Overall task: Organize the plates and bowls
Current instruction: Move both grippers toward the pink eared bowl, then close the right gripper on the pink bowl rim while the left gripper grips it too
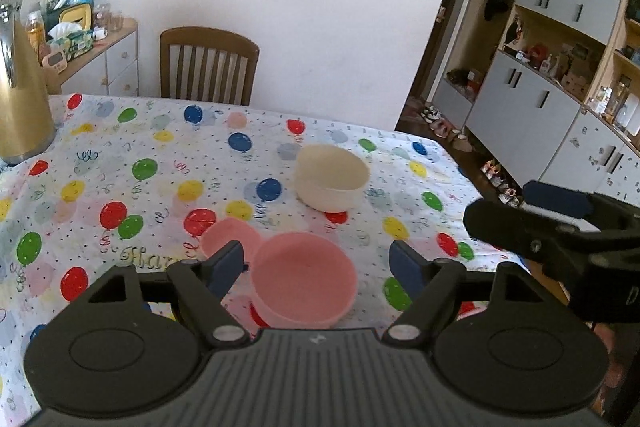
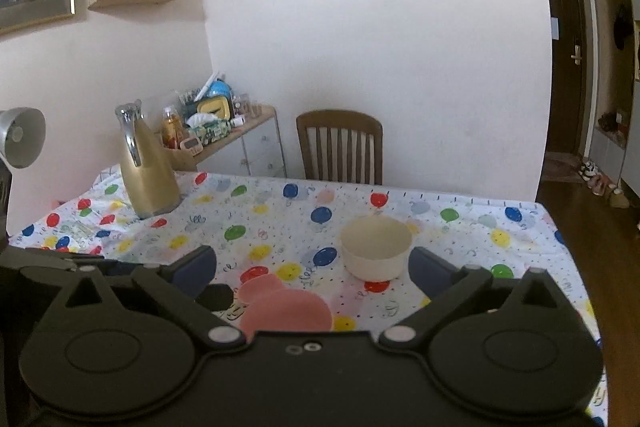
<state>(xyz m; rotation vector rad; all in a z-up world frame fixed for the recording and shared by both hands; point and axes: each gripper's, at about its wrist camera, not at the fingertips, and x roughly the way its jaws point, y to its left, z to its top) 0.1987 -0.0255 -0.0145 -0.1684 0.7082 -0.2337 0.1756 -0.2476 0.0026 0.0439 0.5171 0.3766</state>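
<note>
A pink bowl (image 1: 306, 279) stands on the balloon-print tablecloth (image 1: 120, 167), close in front of my left gripper (image 1: 316, 257). The jaws are open and flank the bowl without touching it. A smaller pink dish (image 1: 228, 237) lies against the bowl's left side. Beyond them sits a cream bowl (image 1: 332, 177), which looks like two nested. My right gripper (image 1: 508, 205) hangs at the right over the table edge. In the right wrist view my right gripper (image 2: 312, 259) is wide open and holds nothing, with the cream bowl (image 2: 376, 247) ahead, near its right finger, and the pink bowl (image 2: 286, 311) low between the fingers.
A gold jug (image 2: 148, 167) stands at the table's far left. A wooden chair (image 1: 208, 67) is tucked in at the far side. A side cabinet (image 2: 248, 143) carries clutter. Cupboards (image 1: 540, 87) and shoes line the floor to the right. A lamp head (image 2: 20, 139) shows at left.
</note>
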